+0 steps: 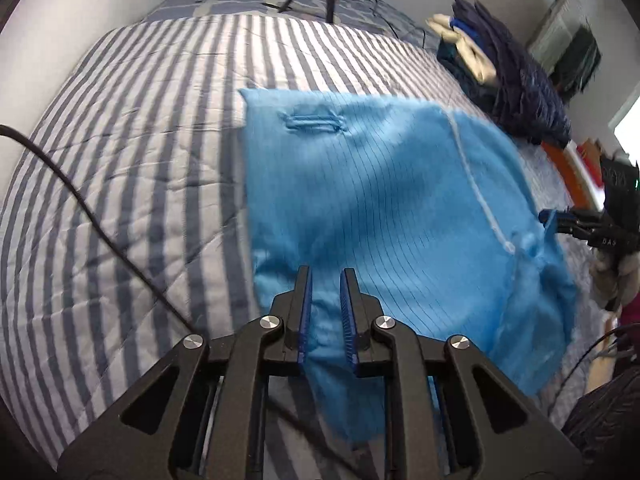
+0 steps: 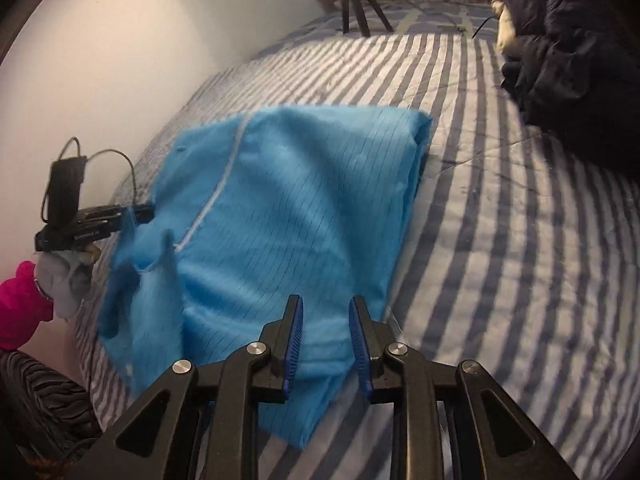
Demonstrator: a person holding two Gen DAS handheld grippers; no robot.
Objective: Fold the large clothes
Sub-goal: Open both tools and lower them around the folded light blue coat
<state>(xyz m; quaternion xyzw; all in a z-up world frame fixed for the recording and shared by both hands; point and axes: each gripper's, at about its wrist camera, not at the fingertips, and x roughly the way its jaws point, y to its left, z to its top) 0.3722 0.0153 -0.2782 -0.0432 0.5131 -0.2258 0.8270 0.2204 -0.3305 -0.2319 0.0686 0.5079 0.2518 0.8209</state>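
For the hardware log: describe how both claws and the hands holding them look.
Both the left claw and right claw are matte black with silver pivot bolts and ribbed blue finger pads. Thin black cables trail off. A grey glove meets a magenta sleeve.

Bed (image 1: 120, 128) covered with a grey-and-white striped quilt. Lay flat on it: a partly folded blue garment (image 1: 380, 200). Rested near the far right edge: a heap of dark clothes (image 1: 516, 92). Stood at the head end: black tripod legs (image 2: 360, 4), stacked bedding behind.
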